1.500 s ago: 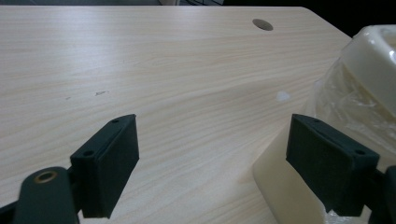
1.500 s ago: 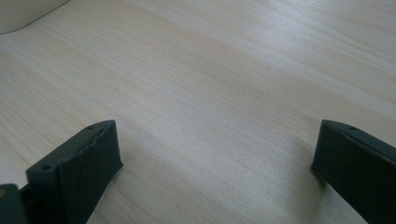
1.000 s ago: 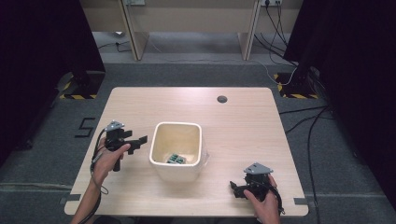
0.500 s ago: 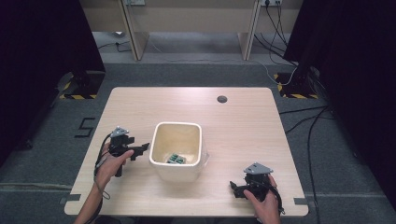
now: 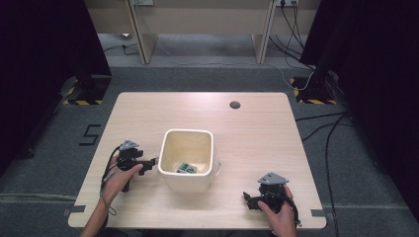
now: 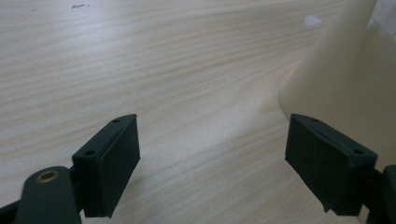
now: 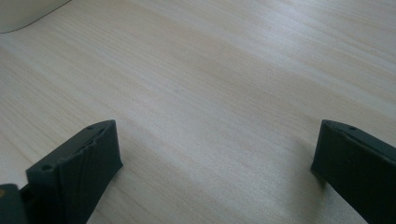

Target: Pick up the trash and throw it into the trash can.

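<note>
On the table [image 5: 257, 148], the tub [image 5: 189, 160] sits between left hand-held gripper [image 5: 148, 162] and right hand-held gripper [image 5: 248, 200]

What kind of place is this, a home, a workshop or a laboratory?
Most likely a laboratory set up for recording. A lone wooden table stands on grey carpet between dark curtains, with cables trailing over the floor and yellow-black hazard tape at stand feet. A person holds instrumented tongs beside a cream bin.

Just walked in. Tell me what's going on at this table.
A person works at a wooden table with a gripper in each hand. The left gripper, jaws open and empty, sits right beside a cream bin holding small green items. The right gripper, also open and empty, rests low over bare tabletop near the front edge, apart from the bin.
</note>
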`<state>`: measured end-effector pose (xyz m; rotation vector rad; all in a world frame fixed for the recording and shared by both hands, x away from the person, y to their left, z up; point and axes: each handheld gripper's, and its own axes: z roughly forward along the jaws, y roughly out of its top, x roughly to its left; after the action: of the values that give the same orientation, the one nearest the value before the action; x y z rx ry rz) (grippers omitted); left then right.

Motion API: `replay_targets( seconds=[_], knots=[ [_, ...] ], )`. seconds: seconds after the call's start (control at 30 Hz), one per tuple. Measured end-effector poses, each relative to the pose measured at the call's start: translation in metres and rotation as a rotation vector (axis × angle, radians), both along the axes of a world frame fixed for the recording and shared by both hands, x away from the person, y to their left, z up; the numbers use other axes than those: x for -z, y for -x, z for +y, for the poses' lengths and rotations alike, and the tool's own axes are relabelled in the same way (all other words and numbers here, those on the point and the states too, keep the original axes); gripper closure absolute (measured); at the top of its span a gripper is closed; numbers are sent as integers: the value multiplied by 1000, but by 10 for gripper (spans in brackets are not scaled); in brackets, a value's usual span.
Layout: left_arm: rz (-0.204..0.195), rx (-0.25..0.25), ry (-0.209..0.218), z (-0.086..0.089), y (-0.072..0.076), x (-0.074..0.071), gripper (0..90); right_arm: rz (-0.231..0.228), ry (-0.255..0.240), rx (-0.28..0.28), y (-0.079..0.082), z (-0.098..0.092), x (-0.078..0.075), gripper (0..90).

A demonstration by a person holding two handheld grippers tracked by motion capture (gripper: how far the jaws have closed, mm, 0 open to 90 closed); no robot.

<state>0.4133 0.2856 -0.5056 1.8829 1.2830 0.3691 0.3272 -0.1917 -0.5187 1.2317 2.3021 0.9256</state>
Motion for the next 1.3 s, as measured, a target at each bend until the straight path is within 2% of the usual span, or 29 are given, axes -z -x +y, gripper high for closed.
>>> replay_targets(
  seconds=[0.53, 0.8, 0.9, 1.0, 1.03, 1.17, 1.3],
  knots=[
    [28, 21, -26, -3, 8, 11, 170, 5, -2, -1, 1, 0, 0, 10],
    [15, 21, -46, -4, 13, 13, 170, 2, 0, -3, 1, 0, 0, 10],
    [3, 24, -64, -6, 16, 14, 168, 1, 1, -5, 1, 0, 0, 10],
    [-28, 31, -89, -7, 19, 16, 167, 1, 1, -5, 1, 0, 0, 10],
    [-41, 35, -102, -8, 21, 18, 164, -1, 0, -5, 1, 0, 0, 10],
    [-52, 42, -165, -13, 23, 18, 159, -1, 0, -6, 1, 0, 0, 10],
    [-56, 39, -170, -14, 23, 19, 147, -1, 0, -6, 1, 0, 0, 10]
  ],
)
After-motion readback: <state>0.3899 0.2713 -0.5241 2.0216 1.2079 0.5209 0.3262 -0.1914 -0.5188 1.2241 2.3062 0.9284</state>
